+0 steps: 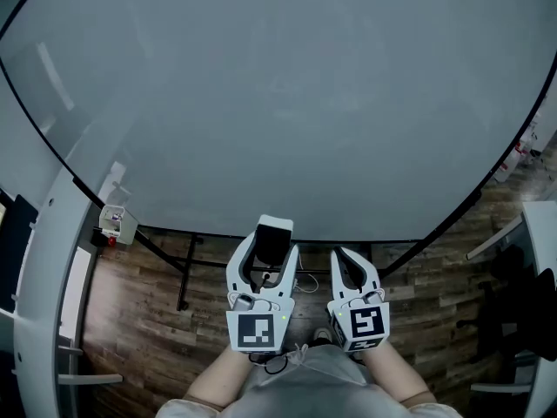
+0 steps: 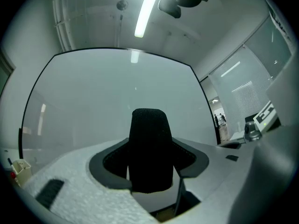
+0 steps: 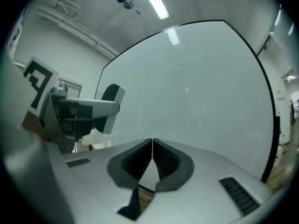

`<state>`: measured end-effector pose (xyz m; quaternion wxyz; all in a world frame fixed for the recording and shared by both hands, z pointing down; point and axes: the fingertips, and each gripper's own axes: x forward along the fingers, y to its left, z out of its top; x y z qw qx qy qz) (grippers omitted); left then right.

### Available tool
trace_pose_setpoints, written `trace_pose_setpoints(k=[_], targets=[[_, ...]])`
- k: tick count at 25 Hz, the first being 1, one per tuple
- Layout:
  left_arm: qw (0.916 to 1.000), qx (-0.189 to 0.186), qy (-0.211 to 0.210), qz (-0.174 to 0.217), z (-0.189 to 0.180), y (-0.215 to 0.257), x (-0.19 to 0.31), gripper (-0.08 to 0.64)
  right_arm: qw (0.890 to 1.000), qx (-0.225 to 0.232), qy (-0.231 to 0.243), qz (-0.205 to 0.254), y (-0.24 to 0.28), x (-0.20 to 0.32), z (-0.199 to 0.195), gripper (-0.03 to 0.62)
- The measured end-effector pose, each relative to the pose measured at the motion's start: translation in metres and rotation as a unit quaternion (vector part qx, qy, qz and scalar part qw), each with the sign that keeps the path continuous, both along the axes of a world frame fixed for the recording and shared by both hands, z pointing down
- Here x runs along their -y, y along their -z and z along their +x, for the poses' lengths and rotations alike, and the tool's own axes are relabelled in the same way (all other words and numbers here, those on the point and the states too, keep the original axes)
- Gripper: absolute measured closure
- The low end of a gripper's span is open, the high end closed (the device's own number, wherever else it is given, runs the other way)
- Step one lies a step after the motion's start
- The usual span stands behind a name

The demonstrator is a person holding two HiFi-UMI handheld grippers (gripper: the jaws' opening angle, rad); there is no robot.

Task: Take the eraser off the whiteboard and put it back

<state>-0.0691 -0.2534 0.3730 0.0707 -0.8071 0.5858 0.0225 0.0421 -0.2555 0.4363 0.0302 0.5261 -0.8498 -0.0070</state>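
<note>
Overhead, left claw (image 1: 271, 247) pinching white-backed eraser (image 1: 274, 231), black felt (image 2: 148, 148) close-up, right claw (image 3: 152, 143) pressed together.

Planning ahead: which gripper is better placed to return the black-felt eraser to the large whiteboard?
Left: the left gripper clamps the black-felt eraser facing the large whiteboard; the right gripper is shut and empty.

Our white hand-held grippers
The white plastic left gripper (image 1: 270, 249) and right gripper (image 1: 342, 256) carry dark ribbed pads (image 3: 166, 160) and black-and-white marker cubes (image 1: 258, 331); we wear a pale grey shirt (image 1: 305, 392).
</note>
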Motion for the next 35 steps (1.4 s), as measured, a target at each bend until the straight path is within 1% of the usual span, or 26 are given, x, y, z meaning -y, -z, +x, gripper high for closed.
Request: trace_pose_setpoints(k=[2,5,8,13,15,19,25,29,33,35], targets=[[0.9998,0.007,-0.002,-0.016,-0.006,-0.02,-0.006,0.296,1.0,0.0,-0.002,-0.001,-0.002,-0.007,-0.004,0.566],[0.9993,0.005,-0.007,-0.035,-0.011,-0.04,-0.014,0.296,1.0,-0.001,-0.008,-0.001,-0.004,-0.016,-0.005,0.566],[0.999,-0.004,-0.016,-0.042,-0.013,-0.044,-0.019,0.296,1.0,0.001,-0.013,0.0,-0.002,-0.022,-0.006,0.565],[0.9993,0.008,-0.023,-0.027,-0.012,-0.041,-0.025,0.296,1.0,0.008,-0.02,0.005,0.004,-0.029,-0.005,0.566],[0.9993,0.007,-0.027,-0.025,-0.012,-0.039,-0.027,0.296,1.0,0.01,-0.022,0.008,0.006,-0.032,-0.006,0.566],[0.9991,-0.007,-0.033,-0.027,-0.011,-0.035,-0.032,0.296,1.0,0.014,-0.023,0.013,0.008,-0.037,-0.007,0.566],[0.9984,0.003,-0.039,-0.04,-0.008,-0.045,-0.032,0.296,0.999,0.015,-0.025,0.018,0.009,-0.041,-0.006,0.566],[0.9983,0.006,-0.039,-0.042,-0.005,-0.047,-0.03,0.296,0.999,0.018,-0.022,0.021,0.011,-0.04,-0.003,0.566],[0.9987,0.011,-0.034,-0.036,-0.002,-0.032,-0.019,0.296,0.999,0.018,-0.023,0.027,0.016,-0.037,0.0,0.565],[0.9988,0.018,-0.038,-0.023,0.001,-0.02,-0.01,0.296,0.999,0.017,-0.023,0.038,0.021,-0.033,0.001,0.566]])
